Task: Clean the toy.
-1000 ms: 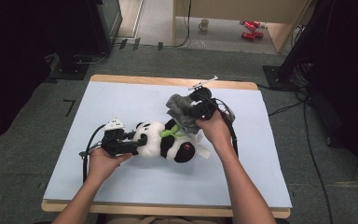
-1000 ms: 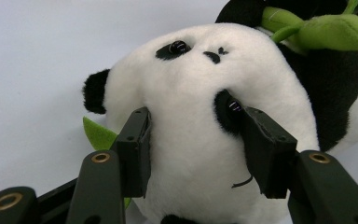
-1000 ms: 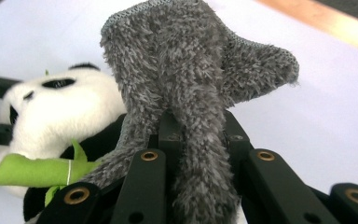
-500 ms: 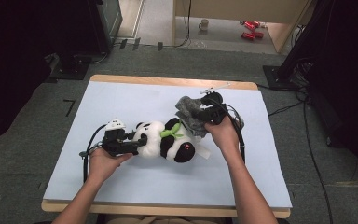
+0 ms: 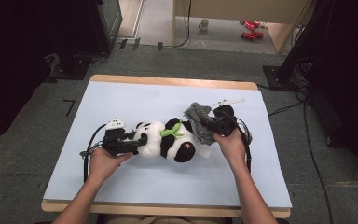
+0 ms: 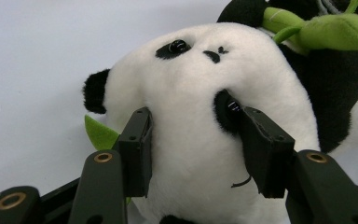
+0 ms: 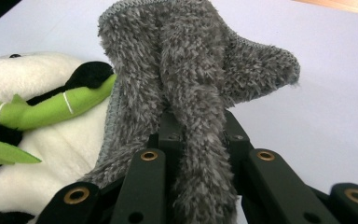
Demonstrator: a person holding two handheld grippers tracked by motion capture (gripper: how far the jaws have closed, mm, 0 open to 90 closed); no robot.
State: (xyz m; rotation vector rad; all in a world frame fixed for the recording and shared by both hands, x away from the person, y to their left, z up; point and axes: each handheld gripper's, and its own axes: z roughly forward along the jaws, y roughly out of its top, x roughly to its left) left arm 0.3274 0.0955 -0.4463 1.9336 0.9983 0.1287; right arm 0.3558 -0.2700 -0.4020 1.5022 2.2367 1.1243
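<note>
A black-and-white plush panda [image 5: 168, 140] with a green bamboo sprig lies on its back on the light blue mat [image 5: 121, 98]. My left gripper [image 5: 142, 140] is shut on its head, and the pads [image 6: 137, 149] press into the white fur [image 6: 196, 112] on both sides. My right gripper [image 5: 209, 127] is by the panda's feet, shut on a grey fuzzy cloth [image 5: 196, 119]. A fold of the cloth [image 7: 191, 60] is pinched between its jaws [image 7: 198, 126] and stands up beside the panda's body [image 7: 37, 154].
The mat lies on a wooden table [image 5: 168, 82] with bare mat around the toy. Beyond the table, on the floor, stand a mug [image 5: 204, 23] and red cans [image 5: 249, 29]. Cables [image 5: 307, 140] trail at the right, dark equipment [image 5: 88, 28] at the left.
My right gripper has moved right, nearer to me and lower, carrying the grey cloth toward the panda's feet. The left gripper and the panda have stayed put.
</note>
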